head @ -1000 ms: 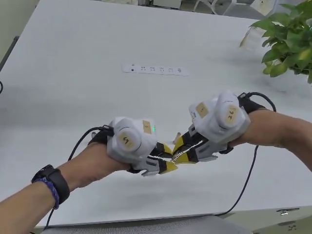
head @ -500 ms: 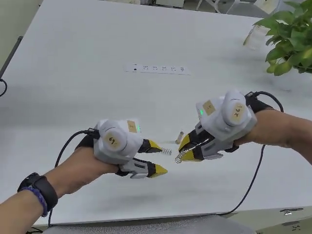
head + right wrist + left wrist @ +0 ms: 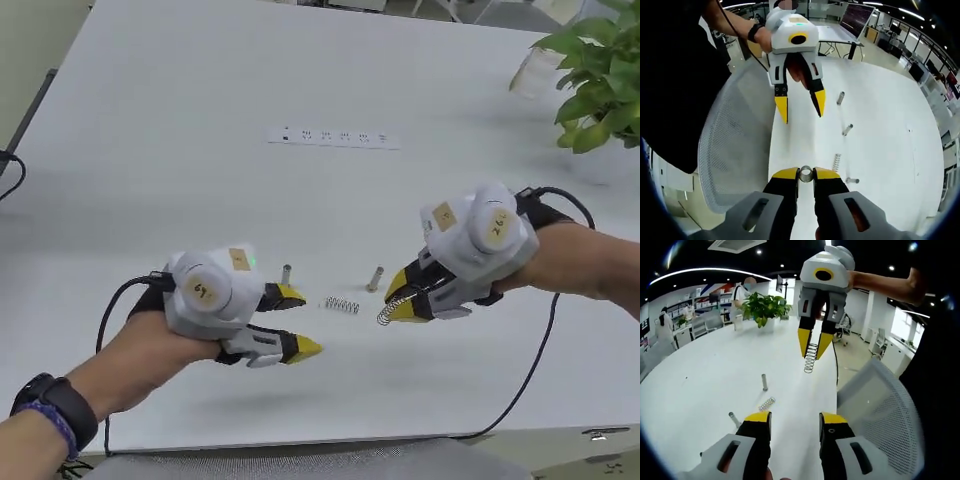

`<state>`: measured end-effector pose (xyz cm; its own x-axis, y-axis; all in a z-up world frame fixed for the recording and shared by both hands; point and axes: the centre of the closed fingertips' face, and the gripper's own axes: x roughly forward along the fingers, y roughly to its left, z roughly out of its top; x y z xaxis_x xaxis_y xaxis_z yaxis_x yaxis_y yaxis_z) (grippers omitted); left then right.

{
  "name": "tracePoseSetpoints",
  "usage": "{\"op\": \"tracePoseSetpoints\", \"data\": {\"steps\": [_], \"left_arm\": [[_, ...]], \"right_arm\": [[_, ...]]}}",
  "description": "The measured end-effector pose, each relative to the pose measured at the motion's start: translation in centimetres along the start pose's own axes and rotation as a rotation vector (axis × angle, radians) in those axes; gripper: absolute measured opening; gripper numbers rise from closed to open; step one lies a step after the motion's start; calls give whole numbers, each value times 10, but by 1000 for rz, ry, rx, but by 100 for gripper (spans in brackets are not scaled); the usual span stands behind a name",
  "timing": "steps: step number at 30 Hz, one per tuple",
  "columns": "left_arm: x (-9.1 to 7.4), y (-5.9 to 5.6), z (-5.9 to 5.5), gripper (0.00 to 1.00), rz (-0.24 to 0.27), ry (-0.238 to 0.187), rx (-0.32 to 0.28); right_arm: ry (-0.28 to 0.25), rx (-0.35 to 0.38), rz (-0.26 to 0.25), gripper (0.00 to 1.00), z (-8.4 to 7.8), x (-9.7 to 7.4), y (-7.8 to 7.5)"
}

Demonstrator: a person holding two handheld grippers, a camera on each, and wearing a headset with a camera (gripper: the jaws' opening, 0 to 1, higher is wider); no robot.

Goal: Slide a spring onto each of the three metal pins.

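**A:** What was the room like?

**B:** Big white counter (image 3: 150, 150) w/ a power strip (image 3: 333, 138) on it & a green plant (image 3: 600, 70) at the far corner. Office lights overhead.

**A:** And the springs?

**B:** The right gripper (image 3: 400, 298) had its jaws pinched on a spring (image 3: 386, 313), up off the counter. A loose spring (image 3: 342, 305) lay flat btwn both grippers. One pin (image 3: 286, 273) was by the left gripper (image 3: 305, 321), a second pin (image 3: 376, 278) by the right. Left jaws were spread apart, holding nothing.

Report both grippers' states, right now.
Left gripper: open, holding nothing.
Right gripper: shut on a spring.
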<state>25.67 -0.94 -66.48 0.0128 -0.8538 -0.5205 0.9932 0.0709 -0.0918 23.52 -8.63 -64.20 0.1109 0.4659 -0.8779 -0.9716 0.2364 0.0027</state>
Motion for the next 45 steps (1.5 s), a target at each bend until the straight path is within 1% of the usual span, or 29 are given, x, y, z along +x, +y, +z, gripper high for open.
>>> {"op": "tracePoseSetpoints", "data": {"steps": [3,6,9,15,17,19,22,24,27,35,40,45], "left_arm": [[-7,6,-5,34,29,-3,-21],[-15,13,-10,35,60,-10,-47],[-21,18,-14,37,84,-10,-63],[-38,28,-23,40,138,-20,-98],[-41,29,-25,41,147,-21,-105],[-48,31,-28,43,167,-23,-115],[-57,33,-31,44,188,-26,-126],[-64,36,-36,45,204,-34,-144],[-73,38,-43,46,230,-30,-160],[-93,40,-55,50,270,-33,-192],[-106,44,-59,53,304,-42,-210],[-117,48,-60,55,336,-49,-219]], "right_arm": [[-2,2,-3,9,0,2,-3],[1,1,-23,9,0,5,-11],[1,1,-18,9,1,7,-14],[9,-4,-23,9,2,15,-19],[9,-4,-26,9,3,17,-22],[19,-7,-20,9,3,21,-23],[32,-15,-24,9,1,27,-26],[31,-15,-24,9,3,30,-28],[36,-17,-30,9,3,34,-31],[43,-20,-32,9,6,43,-44],[42,-21,-32,9,9,49,-50],[41,-20,-32,9,12,54,-58]]}}
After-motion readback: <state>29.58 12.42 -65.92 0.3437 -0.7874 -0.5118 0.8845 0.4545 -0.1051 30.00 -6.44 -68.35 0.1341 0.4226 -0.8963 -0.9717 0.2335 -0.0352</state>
